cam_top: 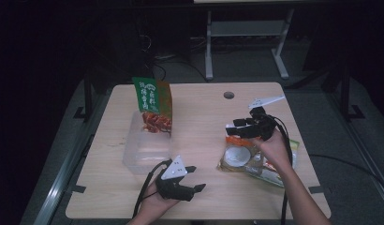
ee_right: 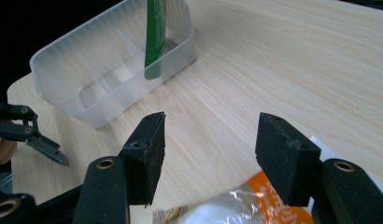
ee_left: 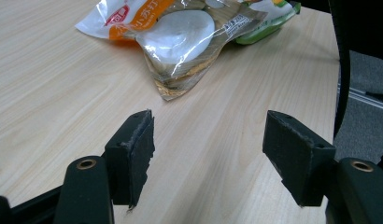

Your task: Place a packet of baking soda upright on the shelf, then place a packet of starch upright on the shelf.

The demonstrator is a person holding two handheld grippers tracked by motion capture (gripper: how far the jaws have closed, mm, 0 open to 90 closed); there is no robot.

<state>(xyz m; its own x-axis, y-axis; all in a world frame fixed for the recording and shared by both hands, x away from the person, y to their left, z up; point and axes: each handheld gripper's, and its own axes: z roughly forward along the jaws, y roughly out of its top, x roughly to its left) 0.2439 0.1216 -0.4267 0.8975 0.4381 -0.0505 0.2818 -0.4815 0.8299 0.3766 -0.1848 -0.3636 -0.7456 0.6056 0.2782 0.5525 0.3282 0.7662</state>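
The right gripper [cam_top: 238, 124], jaws wide and empty, is hovering just above the snack packet [cam_top: 239, 158], which is lying flat beside the clear tub [cam_top: 145, 152]; the left gripper [cam_top: 195, 179] is gaping empty too.

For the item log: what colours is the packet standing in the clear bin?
Green on top, orange-red below; the packet shows best in the high view.

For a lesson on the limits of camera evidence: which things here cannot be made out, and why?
- Snack packets: high view, partly covered by the right gripper and hand.
- Green pouch: right gripper view, top cut off by the edge.
- Pouch print: high view, too small and dim to read.
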